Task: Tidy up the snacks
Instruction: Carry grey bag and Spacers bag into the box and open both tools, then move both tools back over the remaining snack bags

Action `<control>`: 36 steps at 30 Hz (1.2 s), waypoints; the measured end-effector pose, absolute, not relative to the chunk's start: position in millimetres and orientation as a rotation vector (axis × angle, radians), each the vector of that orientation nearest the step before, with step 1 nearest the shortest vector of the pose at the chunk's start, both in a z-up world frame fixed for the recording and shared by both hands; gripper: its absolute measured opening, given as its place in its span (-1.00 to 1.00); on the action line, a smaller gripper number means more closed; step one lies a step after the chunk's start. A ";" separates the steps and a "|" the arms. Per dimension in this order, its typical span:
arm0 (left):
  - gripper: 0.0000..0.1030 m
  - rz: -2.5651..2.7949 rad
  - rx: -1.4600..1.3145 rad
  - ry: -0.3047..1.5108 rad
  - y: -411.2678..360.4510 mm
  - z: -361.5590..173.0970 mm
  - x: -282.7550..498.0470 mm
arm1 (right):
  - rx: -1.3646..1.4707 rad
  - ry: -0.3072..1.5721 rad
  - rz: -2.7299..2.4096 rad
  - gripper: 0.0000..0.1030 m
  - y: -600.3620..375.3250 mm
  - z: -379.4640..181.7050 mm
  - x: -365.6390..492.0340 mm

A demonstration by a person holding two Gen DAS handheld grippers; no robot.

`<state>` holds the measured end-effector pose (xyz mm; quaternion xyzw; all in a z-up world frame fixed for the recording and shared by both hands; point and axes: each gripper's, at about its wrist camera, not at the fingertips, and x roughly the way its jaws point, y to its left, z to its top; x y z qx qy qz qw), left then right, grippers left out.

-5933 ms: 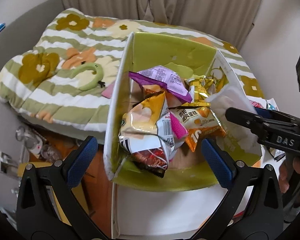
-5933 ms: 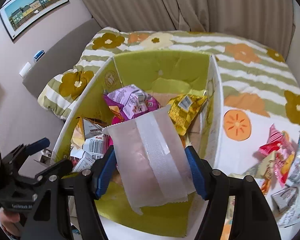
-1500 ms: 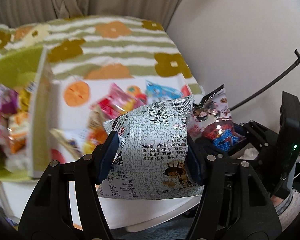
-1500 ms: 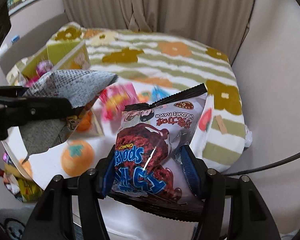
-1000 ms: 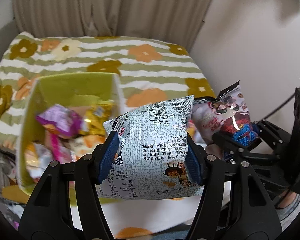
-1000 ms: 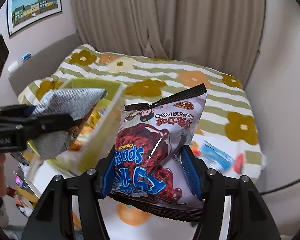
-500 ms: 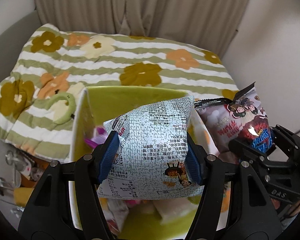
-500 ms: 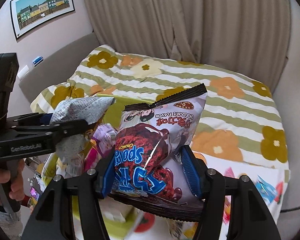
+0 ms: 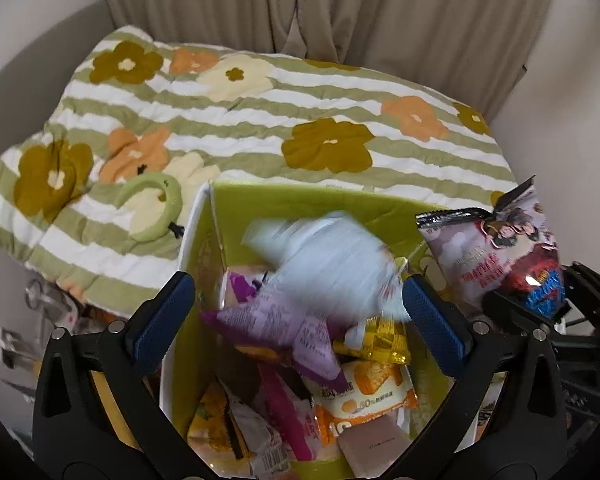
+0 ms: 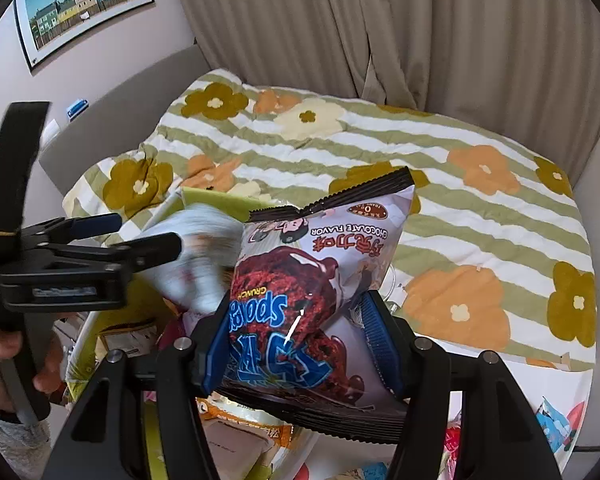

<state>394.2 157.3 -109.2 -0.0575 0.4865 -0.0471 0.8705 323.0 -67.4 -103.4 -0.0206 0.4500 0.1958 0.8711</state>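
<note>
Right now the left gripper (image 9: 296, 304) has its fingers spread wide with nothing between the pads; a pale snack bag (image 9: 324, 264), blurred, sits in the air just ahead of them and above the green box (image 9: 300, 200), so it looks released to drop in. Below the fingers the box is already crowded with packets: a purple packet (image 9: 276, 328), an orange packet (image 9: 364, 392), a yellow one (image 9: 380, 340). The right gripper (image 10: 296, 340) has its fingers closed on the chocolate snack bag (image 10: 320, 272), pinched low so the bag stands up ahead of them, printing upside down. It hangs just beside the box's right wall, probably waiting its turn to go in. Loose packets (image 10: 552, 420) lie to the right of the right fingers. Beyond both grippers is the flowered blanket (image 10: 460, 160).
</note>
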 end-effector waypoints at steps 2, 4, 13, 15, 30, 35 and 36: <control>0.99 -0.084 -0.142 1.023 162.9 -113.2 387.6 | -0.041 0.949 0.415 0.11 -66.8 -105.7 327.8; 0.99 -0.073 -0.161 1.029 167.1 -117.2 378.8 | -0.036 0.953 0.418 0.11 -66.0 -107.1 328.4; 0.99 -0.022 -0.179 1.024 182.8 -117.6 341.1 | -0.020 0.965 0.430 0.11 -61.8 -97.2 313.9; 0.99 -0.016 -0.188 1.013 187.2 -115.0 334.3 | -0.014 0.974 0.440 0.11 -60.3 -97.9 305.4; 0.99 -0.013 -0.201 0.999 209.1 -107.1 287.2 | 0.006 0.931 0.453 1.00 -41.3 -112.4 267.4; 0.99 -0.038 -0.213 0.972 209.9 -94.5 265.6 | 0.001 0.906 0.439 1.00 -40.8 -99.0 244.2; 0.99 -0.043 -0.210 0.964 208.6 -91.1 262.0 | -0.001 0.899 0.435 1.00 -41.7 -95.8 239.7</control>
